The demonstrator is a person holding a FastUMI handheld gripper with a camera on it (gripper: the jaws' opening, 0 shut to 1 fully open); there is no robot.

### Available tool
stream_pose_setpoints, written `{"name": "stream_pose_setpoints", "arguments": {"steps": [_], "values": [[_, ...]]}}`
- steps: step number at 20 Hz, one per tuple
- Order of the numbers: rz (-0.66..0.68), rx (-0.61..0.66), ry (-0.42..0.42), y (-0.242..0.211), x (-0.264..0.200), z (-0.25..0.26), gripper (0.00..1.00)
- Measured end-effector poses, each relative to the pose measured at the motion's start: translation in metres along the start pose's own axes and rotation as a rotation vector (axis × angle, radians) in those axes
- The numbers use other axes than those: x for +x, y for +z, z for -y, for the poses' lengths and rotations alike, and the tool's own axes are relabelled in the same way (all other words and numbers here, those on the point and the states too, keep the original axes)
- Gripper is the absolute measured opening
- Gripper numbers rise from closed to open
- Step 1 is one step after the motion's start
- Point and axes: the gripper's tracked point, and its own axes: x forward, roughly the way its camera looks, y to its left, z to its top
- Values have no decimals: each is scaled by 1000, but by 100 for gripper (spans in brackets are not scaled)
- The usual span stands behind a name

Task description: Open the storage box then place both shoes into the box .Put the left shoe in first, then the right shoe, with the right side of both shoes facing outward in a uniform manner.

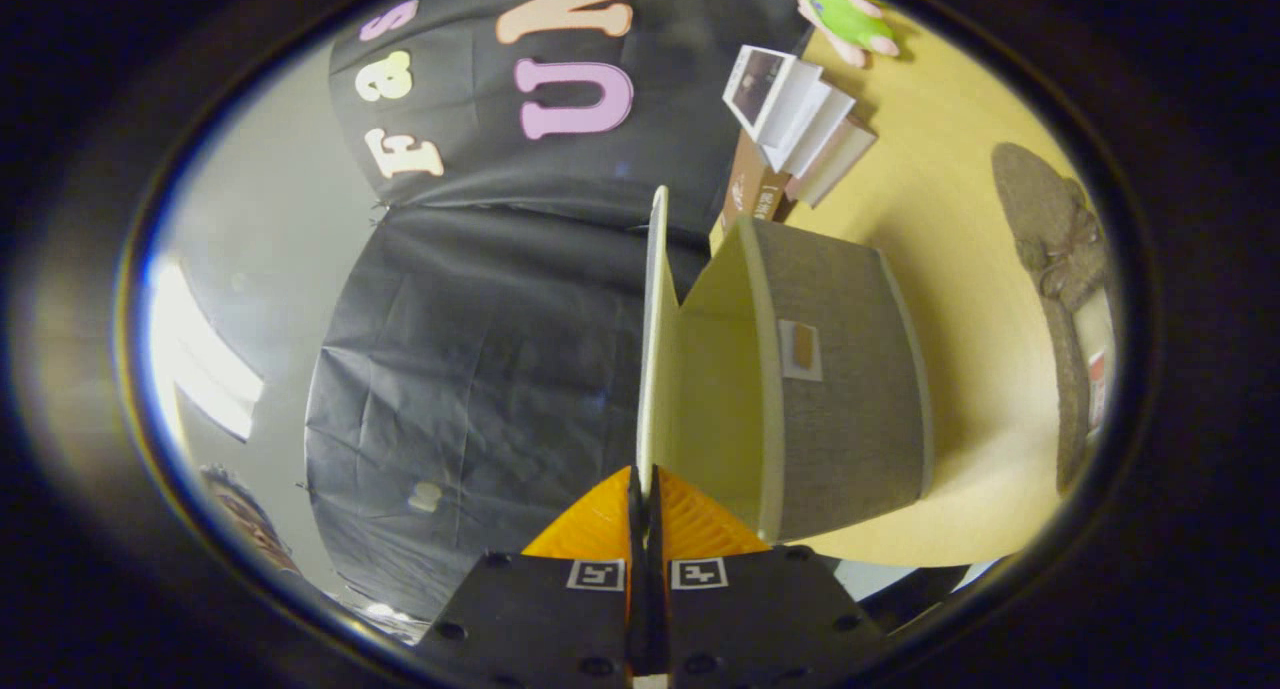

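Observation:
The view is rolled sideways, so the yellow tabletop (pixel 960 229) runs up the right. On it stands a grey fabric storage box (pixel 850 389) with a small label tab on its side. Its lid (pixel 655 329), cream on the inside, is swung up and seen almost edge-on, and the box's cream interior shows behind it. My gripper (pixel 645 484) is shut on the lid's free edge, which sits between both fingers. Past the box lies a grey fuzzy shoe (pixel 1055 229) with a bow. More grey shoe (pixel 1075 409) with a pale insole continues from it; I cannot tell whether this is a second shoe.
A stack of white booklets (pixel 795 109) sits on a brown carton (pixel 750 194) behind the box. A green plush toy (pixel 850 19) lies farther back on the table. The black cloth wall (pixel 470 349) hangs close on the lid's other side.

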Motion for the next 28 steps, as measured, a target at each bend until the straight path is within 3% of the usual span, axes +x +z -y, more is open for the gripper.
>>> {"name": "stream_pose_setpoints", "arguments": {"steps": [6, 16, 28], "values": [[-20, -161, 7, -9, 21, -63, 3], [-90, -397, -44, -61, 92, -119, 3], [-162, -578, -76, -123, 202, -127, 5]]}}
